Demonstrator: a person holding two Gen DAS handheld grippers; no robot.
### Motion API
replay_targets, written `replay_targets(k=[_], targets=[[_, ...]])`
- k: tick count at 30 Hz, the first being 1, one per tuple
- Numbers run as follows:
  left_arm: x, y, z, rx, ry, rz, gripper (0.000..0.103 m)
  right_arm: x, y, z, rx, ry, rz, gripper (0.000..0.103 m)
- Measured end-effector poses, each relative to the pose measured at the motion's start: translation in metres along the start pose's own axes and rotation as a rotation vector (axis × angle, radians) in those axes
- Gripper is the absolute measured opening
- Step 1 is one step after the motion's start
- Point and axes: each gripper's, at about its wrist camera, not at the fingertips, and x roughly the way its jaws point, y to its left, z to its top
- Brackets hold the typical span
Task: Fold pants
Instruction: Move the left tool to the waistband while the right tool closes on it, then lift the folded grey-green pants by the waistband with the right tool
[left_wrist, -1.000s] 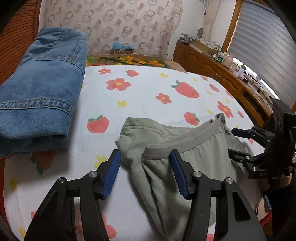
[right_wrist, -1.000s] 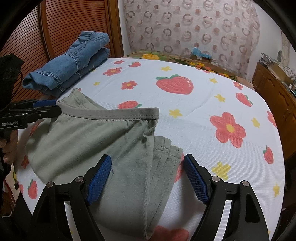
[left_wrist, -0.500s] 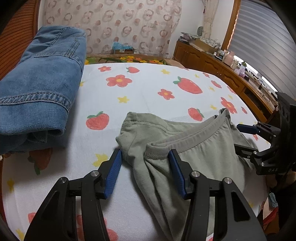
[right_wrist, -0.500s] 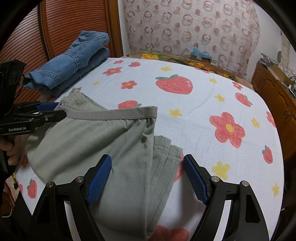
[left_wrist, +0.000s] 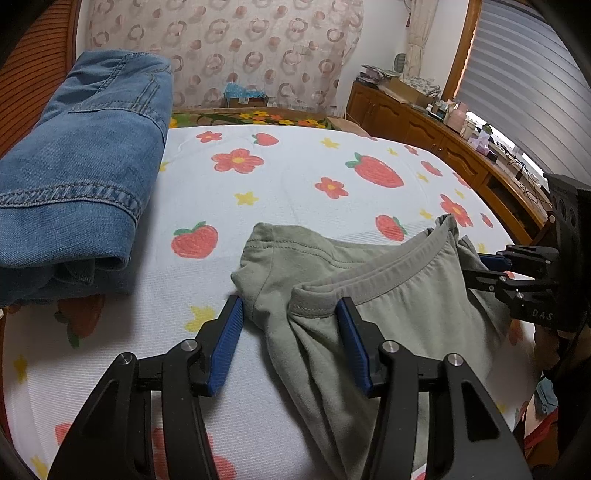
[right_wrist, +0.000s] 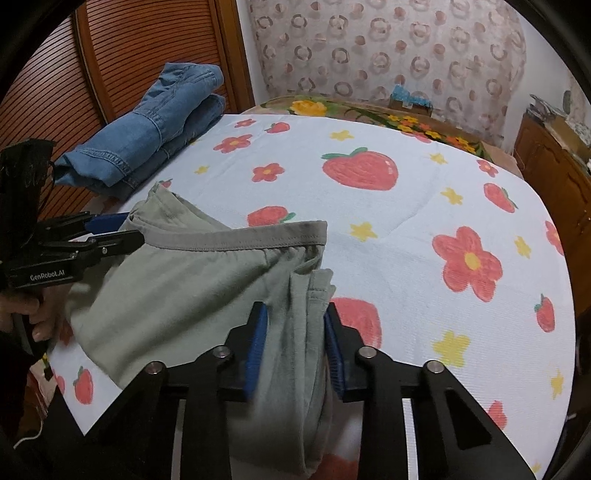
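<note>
Two tongs on green shorts (right_wrist: 177, 288) | right tongs (right_wrist: 295, 343) just closing on stacked leg hems for the fold | left tongs (left_wrist: 291, 332) apart around waistband corner (left_wrist: 314, 301), not pinching.

Left gripper (left_wrist: 290, 314): angled down toward the bed; jaws about half apart, one blue pad either side of the green pants' (left_wrist: 391, 310) waistband corner; whether the pads press the cloth cannot be told.
Right gripper (right_wrist: 295, 332): tilted down likewise; jaws have just been closing, blue pads now against a bunched fold of the pants from both sides; fabric is pinched between them.
Person's hand (right_wrist: 31, 317): seen from the right wrist view, fingers curled round the left gripper's black handle at the frame's left edge.
</note>
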Motion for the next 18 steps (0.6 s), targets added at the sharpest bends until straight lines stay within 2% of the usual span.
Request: replay_targets(k=[6,10,12,15,18], targets=[[0.000,0.000,0.000,0.002,0.000,0.003,0.053,0.000,0.001,-0.002,0.002,-0.011,-0.006,0.028],[-0.001,-0.001,-0.001,0.000,0.001,-0.035,0.031,0.000,0.003,-0.003,0.001,-0.019,-0.009,0.026],[-0.004,-0.002,-0.001,0.001,-0.011,-0.043,0.023,-0.001,0.003,-0.004,0.005,-0.020,0.003,0.019],[-0.013,-0.003,-0.002,-0.016,-0.039,-0.063,0.019,-0.003,0.000,-0.005,0.022,-0.023,0.026,0.012],[-0.023,-0.006,-0.002,-0.008,-0.067,-0.083,0.018,-0.007,0.000,-0.007,0.026,-0.031,0.020,0.011]])
